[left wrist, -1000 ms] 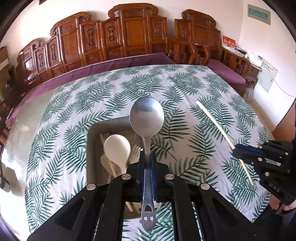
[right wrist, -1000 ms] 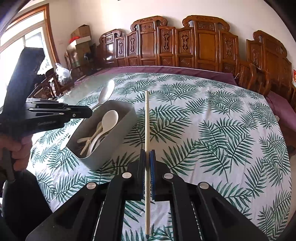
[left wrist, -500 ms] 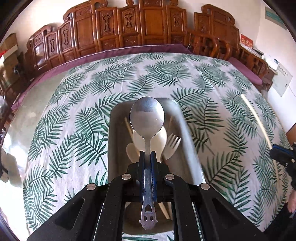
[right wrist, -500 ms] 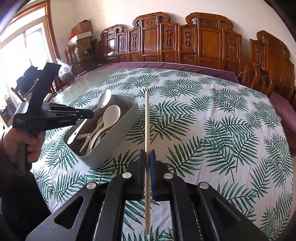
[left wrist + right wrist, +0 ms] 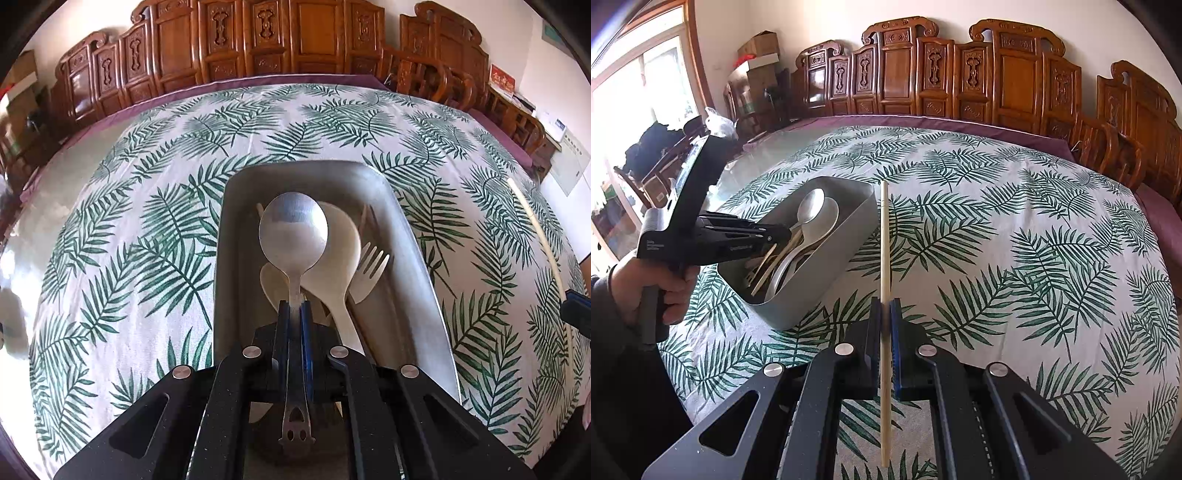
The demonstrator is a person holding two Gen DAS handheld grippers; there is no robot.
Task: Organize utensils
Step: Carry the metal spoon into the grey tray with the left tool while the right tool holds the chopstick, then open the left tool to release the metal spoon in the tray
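The spoon [image 5: 293, 232] is brushed metal with a dull satin sheen. Under it lie a cream ladle [image 5: 340, 243] and a fork [image 5: 369, 269], both matt and smooth, plastic by the look. The bin [image 5: 827, 295] has smooth, matt grey walls. The chopstick [image 5: 884, 258] is pale, bare wood or bamboo, unvarnished. The cloth [image 5: 1015, 240] is woven fabric printed with green fronds, slightly creased. The left gripper [image 5: 294, 314] and right gripper [image 5: 885, 314] are black, speckled matt plastic with blue pads and bright metal screws. The chairs [image 5: 1015, 74] are carved, glossy varnished wood.
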